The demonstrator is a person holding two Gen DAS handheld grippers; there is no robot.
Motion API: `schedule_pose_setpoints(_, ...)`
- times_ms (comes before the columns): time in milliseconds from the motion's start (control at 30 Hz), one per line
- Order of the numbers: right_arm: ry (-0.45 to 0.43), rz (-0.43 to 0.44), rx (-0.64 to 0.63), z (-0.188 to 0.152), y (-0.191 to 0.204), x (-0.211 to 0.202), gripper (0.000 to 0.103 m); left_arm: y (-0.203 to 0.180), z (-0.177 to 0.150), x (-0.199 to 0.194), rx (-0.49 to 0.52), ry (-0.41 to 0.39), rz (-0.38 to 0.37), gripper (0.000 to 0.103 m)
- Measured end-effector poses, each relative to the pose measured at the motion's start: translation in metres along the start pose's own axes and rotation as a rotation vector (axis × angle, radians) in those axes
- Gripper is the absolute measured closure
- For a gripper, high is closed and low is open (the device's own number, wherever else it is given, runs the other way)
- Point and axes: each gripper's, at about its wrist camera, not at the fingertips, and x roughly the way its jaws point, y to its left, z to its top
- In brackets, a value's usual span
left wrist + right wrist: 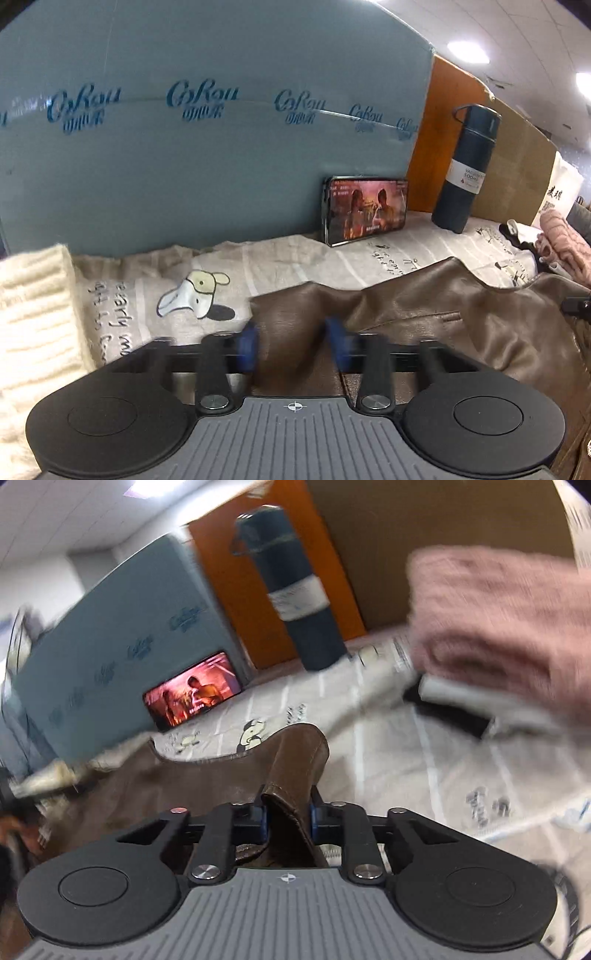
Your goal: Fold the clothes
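My right gripper (288,818) is pinching a stitched edge of the brown jacket (461,325), a flap of it standing up at 12 o'clock between the blue pads. My left gripper (291,341) stands spread with a hump of the same jacket between its blue pads; the blur hides whether they touch it. The jacket lies rumpled across the printed bedsheet (295,258), with a cream knit (37,314) at my left view's 9 o'clock and a pink sweater (498,616) at my right view's 2 o'clock. A phone (365,210) and a dark flask (467,170) stand well behind at 12 to 1 o'clock. I judge this leather-like material (glossy, so likely slippery) to be heavy and fairly stiff: it should hold creases in broad bends rather than drape. Hems and seamed edges look like the surest holds, since the smooth panels could slide from the pads.
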Motion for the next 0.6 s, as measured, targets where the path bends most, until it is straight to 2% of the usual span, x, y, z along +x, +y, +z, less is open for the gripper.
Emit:
schedule_pose_setpoints(67,-0.034,-0.036,-0.081,0.002,0.012,-0.005,0.091,-0.006,0.002,-0.004,0.021,-0.027,0.014,0.078)
schedule_pose_setpoints(233,-0.103,-0.138,-0.221,0.019,0.028,-0.005,0.093,-0.027,0.013,-0.006,0.084,-0.066,0.065,0.079)
schedule_pose_setpoints(267,-0.1,-0.151,-0.218,0.022,0.026,-0.002,0.093,-0.031,0.015,-0.007,0.097,-0.074,0.075,0.078)
schedule_pose_setpoints(333,-0.035,-0.145,-0.228,0.028,0.023,0.01,0.091,-0.037,0.018,-0.005,0.119,-0.073,0.096,0.077)
schedule_pose_setpoints(367,0.004,-0.156,-0.242,0.026,0.022,0.014,0.088,-0.036,0.018,0.001,0.124,-0.035,0.107,0.073)
schedule_pose_setpoints(400,0.044,-0.168,-0.257,0.025,0.021,0.018,0.077,-0.034,0.017,0.003,0.122,-0.01,0.115,0.071)
schedule_pose_setpoints(433,0.082,-0.18,-0.272,0.024,0.02,0.023,0.064,-0.031,0.016,0.0,0.107,-0.012,0.12,0.063)
schedule_pose_setpoints(500,0.08,-0.196,-0.288,0.018,0.018,0.018,0.048,-0.025,0.014,-0.007,0.079,-0.016,0.128,0.054)
schedule_pose_setpoints(600,0.035,-0.217,-0.28,0.018,0.018,0.0,0.039,-0.017,0.011,-0.028,0.033,-0.043,0.125,0.045)
